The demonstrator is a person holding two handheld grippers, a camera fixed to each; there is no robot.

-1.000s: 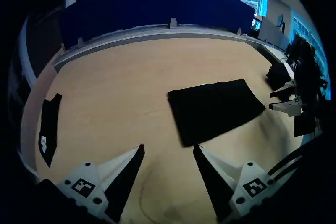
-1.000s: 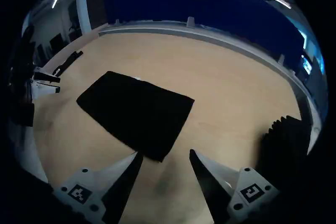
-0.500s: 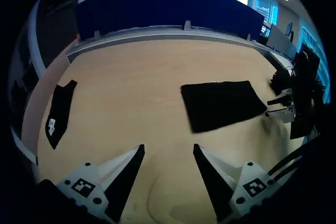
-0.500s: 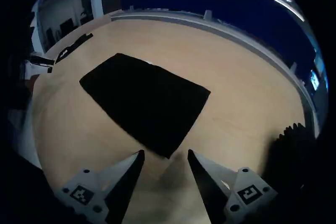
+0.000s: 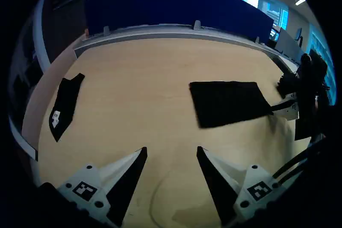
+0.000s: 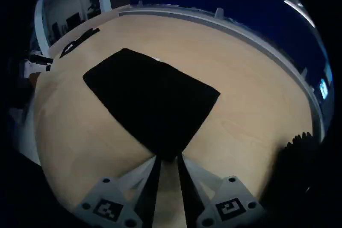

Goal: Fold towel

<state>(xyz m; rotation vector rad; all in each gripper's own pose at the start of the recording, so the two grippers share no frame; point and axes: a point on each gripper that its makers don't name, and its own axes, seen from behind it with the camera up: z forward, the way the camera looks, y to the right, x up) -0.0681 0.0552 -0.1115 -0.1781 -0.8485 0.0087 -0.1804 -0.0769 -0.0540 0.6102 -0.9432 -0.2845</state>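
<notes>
A black towel (image 5: 228,103) lies flat on the light wooden table (image 5: 141,82), off to the right and well ahead of my left gripper (image 5: 171,149). That gripper hovers open above bare wood with nothing between its fingers. In the right gripper view the towel (image 6: 149,99) spreads out just ahead, its near corner tucked between the narrowed fingers of my right gripper (image 6: 168,159), which is shut on that corner. From the left gripper view, the right gripper (image 5: 287,106) sits low at the towel's right corner.
A second dark cloth (image 5: 64,102) lies near the table's left edge. A blue partition (image 5: 179,5) runs along the far side behind a grey rail. A dark ridged object (image 6: 299,159) sits by my right gripper. The left gripper (image 6: 36,63) appears far off.
My right gripper moved forward to the towel's near corner and its fingers closed from wide open to nearly together on it. The left gripper drew back, staying open.
</notes>
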